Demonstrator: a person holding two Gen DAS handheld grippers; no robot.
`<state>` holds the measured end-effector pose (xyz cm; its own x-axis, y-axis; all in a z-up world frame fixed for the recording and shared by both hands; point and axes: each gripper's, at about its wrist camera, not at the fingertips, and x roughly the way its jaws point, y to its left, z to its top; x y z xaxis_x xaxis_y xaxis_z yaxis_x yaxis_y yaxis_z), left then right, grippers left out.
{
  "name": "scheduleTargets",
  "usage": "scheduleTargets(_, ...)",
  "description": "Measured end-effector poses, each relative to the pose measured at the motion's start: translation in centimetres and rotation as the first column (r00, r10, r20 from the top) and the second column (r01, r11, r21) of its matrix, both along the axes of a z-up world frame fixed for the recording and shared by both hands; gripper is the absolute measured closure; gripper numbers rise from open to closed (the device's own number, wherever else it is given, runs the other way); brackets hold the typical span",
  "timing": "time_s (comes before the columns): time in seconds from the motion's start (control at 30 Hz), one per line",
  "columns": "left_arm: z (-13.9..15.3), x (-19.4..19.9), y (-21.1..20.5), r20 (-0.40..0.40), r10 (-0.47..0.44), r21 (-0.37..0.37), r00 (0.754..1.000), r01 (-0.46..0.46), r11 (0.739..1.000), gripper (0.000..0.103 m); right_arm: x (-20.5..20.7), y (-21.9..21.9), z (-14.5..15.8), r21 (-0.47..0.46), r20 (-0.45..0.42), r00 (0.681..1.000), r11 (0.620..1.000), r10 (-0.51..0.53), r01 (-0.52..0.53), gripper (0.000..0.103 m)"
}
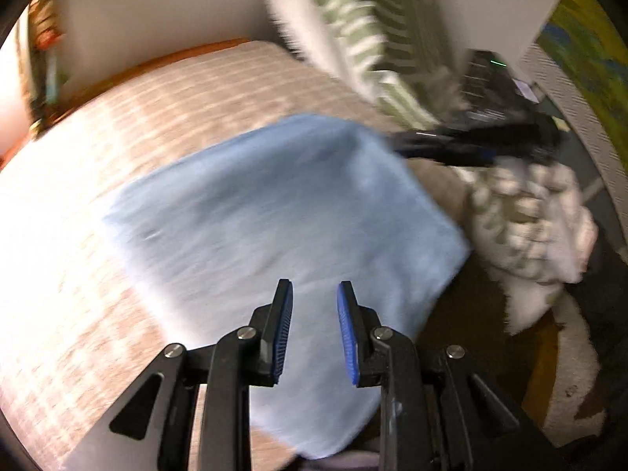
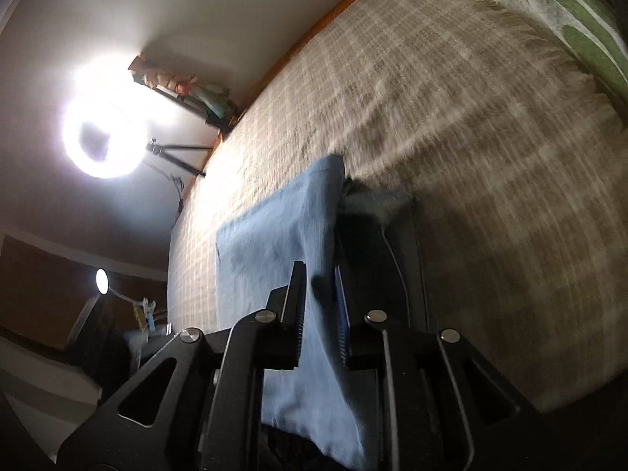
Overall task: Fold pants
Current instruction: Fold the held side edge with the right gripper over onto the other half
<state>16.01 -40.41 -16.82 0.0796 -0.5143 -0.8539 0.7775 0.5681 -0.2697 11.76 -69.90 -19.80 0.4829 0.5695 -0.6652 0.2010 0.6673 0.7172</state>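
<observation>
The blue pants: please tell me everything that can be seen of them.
The blue pants are light blue, of soft woven-looking cloth, already folded into a flat, roughly rectangular stack on the beige checked bedcover. No waistband or legs can be told apart; the pictures are blurred. One edge reaches the bed's near side. In the right wrist view a raised fold of the cloth stands between the pads of the right gripper. The left gripper is above them, open.

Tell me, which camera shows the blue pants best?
The left wrist view: the pants lie there as a nearly whole folded shape on the bed. The right wrist view shows only a strip of them, running between its gripper's fingers.
</observation>
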Motion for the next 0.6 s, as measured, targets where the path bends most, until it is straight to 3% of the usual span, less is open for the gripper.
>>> scheduleTargets(0.17, -3.0, 1.8, 1.3, -0.036, 0.050, 0.039, 0.998, -0.049, 0.998, 0.082, -2.3, 1.2, -0.8, -0.069, -0.047, 0.999, 0.997, 0.025, -0.029, 0.083)
scheduleTargets(0.3, -4.6, 1.5, 1.4, -0.051, 0.051, 0.048, 0.997, -0.049, 0.998, 0.082, -2.4, 4.0, -2.2, -0.238, -0.152, 0.982, 0.959, 0.116, -0.150, 0.089)
scheduleTargets(0.43, -4.0, 0.3, 1.5, -0.022, 0.028, 0.041, 0.999, -0.027, 0.999, 0.082, -1.7, 4.5, 0.8, -0.284, -0.074, 0.983, 0.942, 0.168, -0.182, 0.089)
scheduleTargets(0.5, -3.5, -0.1, 1.6, -0.010, 0.024, 0.036, 1.000, -0.024, 0.999, 0.082, -1.0, 3.9, 2.5, -0.302, -0.023, 0.989, 0.942, 0.147, -0.147, 0.079)
scheduleTargets(0.57, -2.9, -0.5, 2.2, -0.006, 0.013, 0.025, 1.000, -0.013, 1.000, 0.082, 0.2, 2.8, 3.7, -0.287, 0.029, 0.994, 0.954, 0.102, -0.089, 0.043)
scheduleTargets(0.6, -2.8, -0.8, 2.5, -0.005, 0.005, 0.026, 1.000, -0.005, 1.000, 0.082, 0.9, 2.3, 3.9, -0.269, 0.049, 0.996, 0.961, 0.078, -0.062, 0.041)
